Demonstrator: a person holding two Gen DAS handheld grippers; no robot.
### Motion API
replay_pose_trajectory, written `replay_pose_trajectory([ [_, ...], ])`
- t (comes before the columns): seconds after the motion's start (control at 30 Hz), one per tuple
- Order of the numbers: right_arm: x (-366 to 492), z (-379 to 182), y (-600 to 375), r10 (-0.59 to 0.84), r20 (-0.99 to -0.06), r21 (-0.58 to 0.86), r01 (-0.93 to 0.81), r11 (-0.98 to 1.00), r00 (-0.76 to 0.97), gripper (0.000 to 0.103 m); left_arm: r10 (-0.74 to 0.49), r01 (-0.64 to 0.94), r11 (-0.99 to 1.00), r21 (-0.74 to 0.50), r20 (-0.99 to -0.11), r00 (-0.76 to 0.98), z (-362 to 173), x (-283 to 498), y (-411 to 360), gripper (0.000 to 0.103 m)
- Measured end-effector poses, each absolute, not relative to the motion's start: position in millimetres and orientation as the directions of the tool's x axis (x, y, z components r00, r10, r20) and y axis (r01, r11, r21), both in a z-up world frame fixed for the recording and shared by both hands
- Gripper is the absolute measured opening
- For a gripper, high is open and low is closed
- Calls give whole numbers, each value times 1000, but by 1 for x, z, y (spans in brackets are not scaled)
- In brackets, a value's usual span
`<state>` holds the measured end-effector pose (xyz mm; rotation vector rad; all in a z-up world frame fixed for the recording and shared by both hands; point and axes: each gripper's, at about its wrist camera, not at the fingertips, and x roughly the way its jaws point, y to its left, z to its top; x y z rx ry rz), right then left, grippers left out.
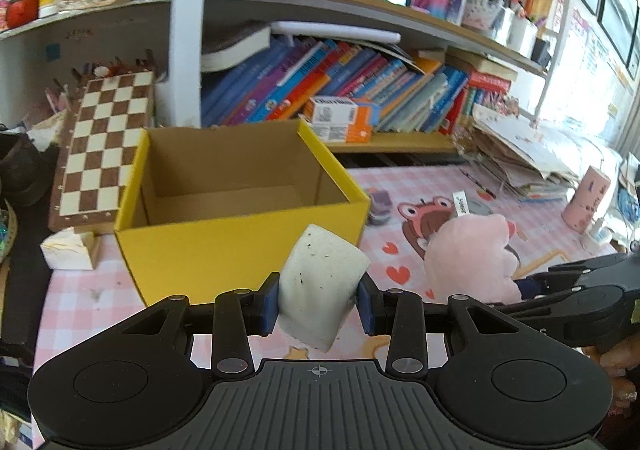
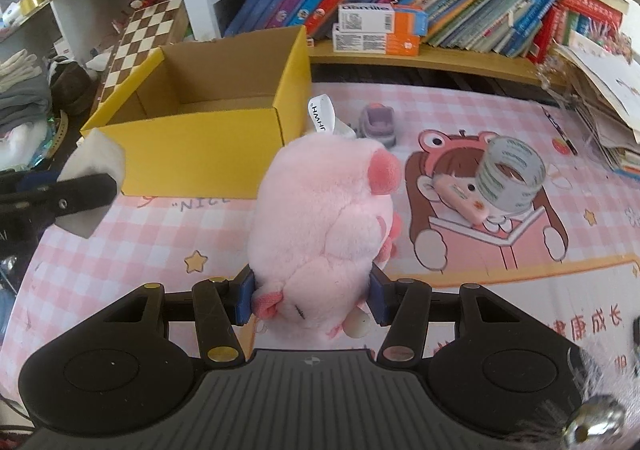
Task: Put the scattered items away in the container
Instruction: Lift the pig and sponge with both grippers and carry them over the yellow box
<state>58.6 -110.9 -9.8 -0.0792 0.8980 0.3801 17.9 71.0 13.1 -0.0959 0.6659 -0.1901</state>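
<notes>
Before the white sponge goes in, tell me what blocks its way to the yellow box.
Nothing visible does. The left gripper holds the white sponge just short of the yellow cardboard box, whose open top is clear. The pink plush toy hangs off to its right.

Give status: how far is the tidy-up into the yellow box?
Done: nothing, yellow box looks empty. In hand: left claw grips the white sponge; right claw grips the pink plush. Left on the mat: tape roll, pink eraser, purple toy.
</notes>
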Motion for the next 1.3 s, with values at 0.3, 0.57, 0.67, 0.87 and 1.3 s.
replay_pose_trajectory([
  [0.3,73,10,-86,310,-753,47,-423,905,580,51,-189,113,978,-175,-525,830,29,31,95,37],
  [0.57,102,32,-66,316,-724,-15,-471,882,614,51,-167,88,978,-190,-458,873,39,58,112,37],
  [0.67,115,38,-59,326,-710,-21,-481,876,624,51,-160,80,978,-192,-446,881,40,70,117,37],
  [0.87,146,41,-40,345,-695,-15,-492,870,631,51,-151,71,979,-191,-448,881,37,94,124,37],
  [1.3,195,15,-2,359,-722,-34,-548,836,592,51,-121,43,986,-162,-508,853,11,143,129,37],
])
